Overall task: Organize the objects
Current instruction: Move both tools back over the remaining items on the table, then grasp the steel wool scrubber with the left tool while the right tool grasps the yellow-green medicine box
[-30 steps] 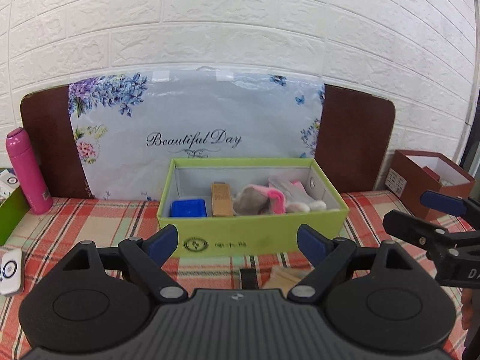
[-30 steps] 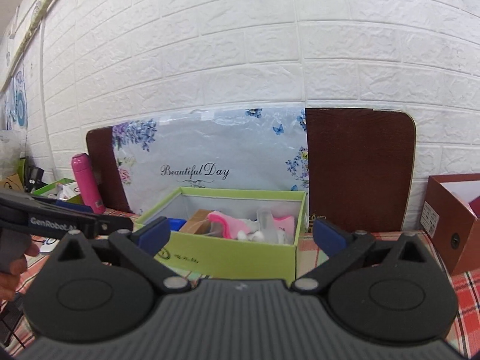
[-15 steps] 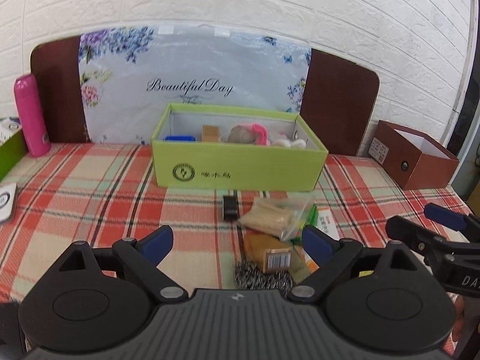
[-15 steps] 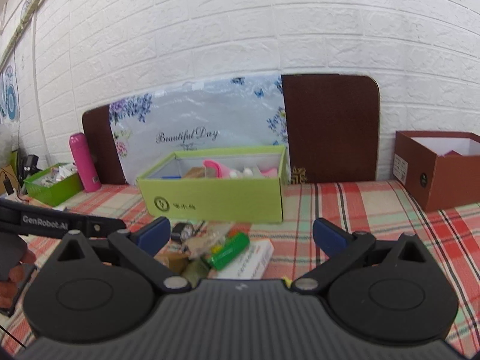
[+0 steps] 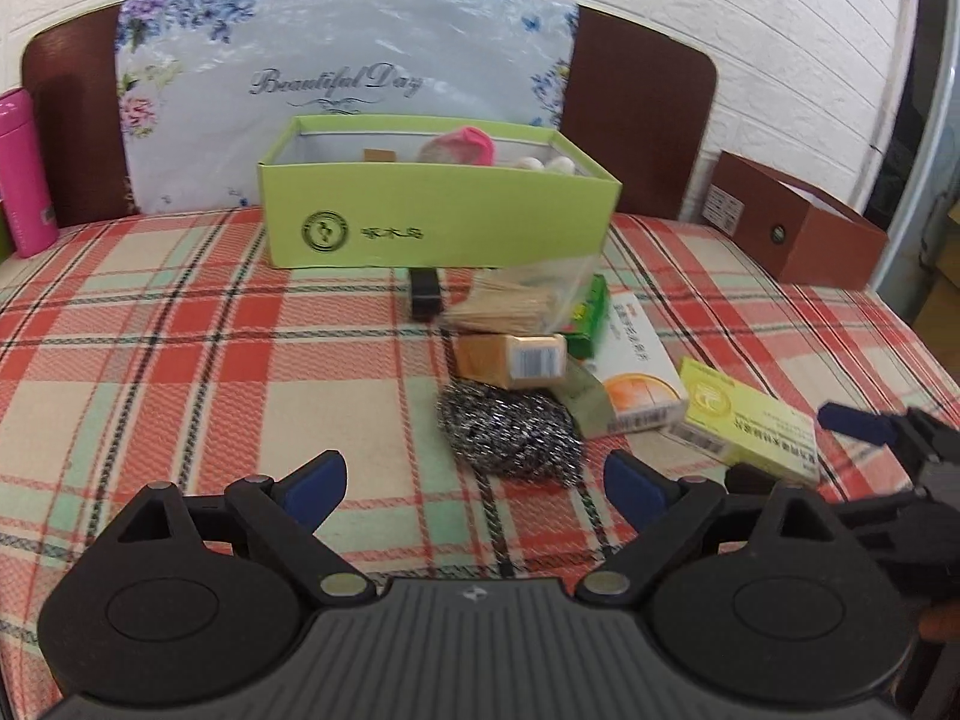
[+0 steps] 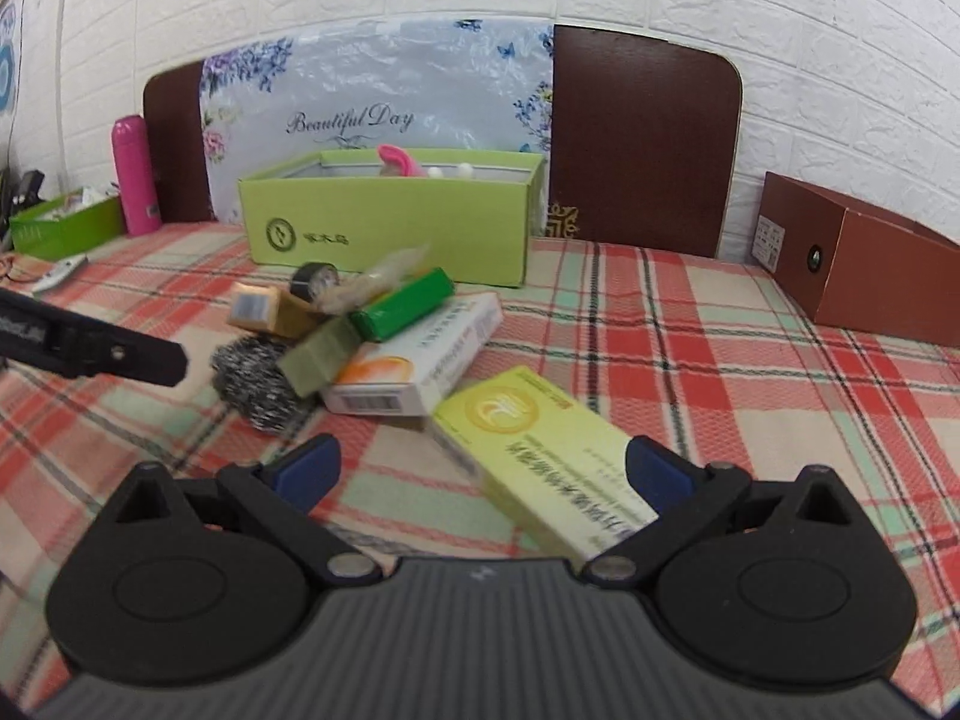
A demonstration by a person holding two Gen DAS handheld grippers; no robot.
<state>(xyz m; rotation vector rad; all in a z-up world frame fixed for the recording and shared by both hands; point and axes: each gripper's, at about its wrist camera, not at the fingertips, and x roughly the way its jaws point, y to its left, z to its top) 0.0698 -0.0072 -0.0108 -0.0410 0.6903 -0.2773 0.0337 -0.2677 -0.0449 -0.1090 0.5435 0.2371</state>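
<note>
A green open box [image 5: 438, 222] [image 6: 390, 228] holding several items stands at the back of the plaid table. In front of it lies a pile: a steel scourer [image 5: 510, 432] [image 6: 252, 375], a tan box with a barcode [image 5: 510, 360], a bag of wooden sticks [image 5: 504, 303], a green pack [image 6: 402, 306], a white and orange box [image 6: 420, 360] and a yellow-green box [image 5: 750, 414] [image 6: 540, 450]. My left gripper [image 5: 474, 489] is open and empty, just short of the scourer. My right gripper [image 6: 480, 474] is open, its jaws either side of the yellow-green box.
A pink bottle [image 5: 24, 180] [image 6: 135, 174] stands at the back left. A brown box [image 5: 798, 234] [image 6: 864, 264] stands at the back right. A floral bag [image 5: 342, 84] leans on a brown board against the white wall. A small green tray [image 6: 60, 231] sits far left.
Both grippers have pulled back from the green box and tilted down toward the pile of loose items. The right gripper now straddles the yellow-green box. Both stay open.
</note>
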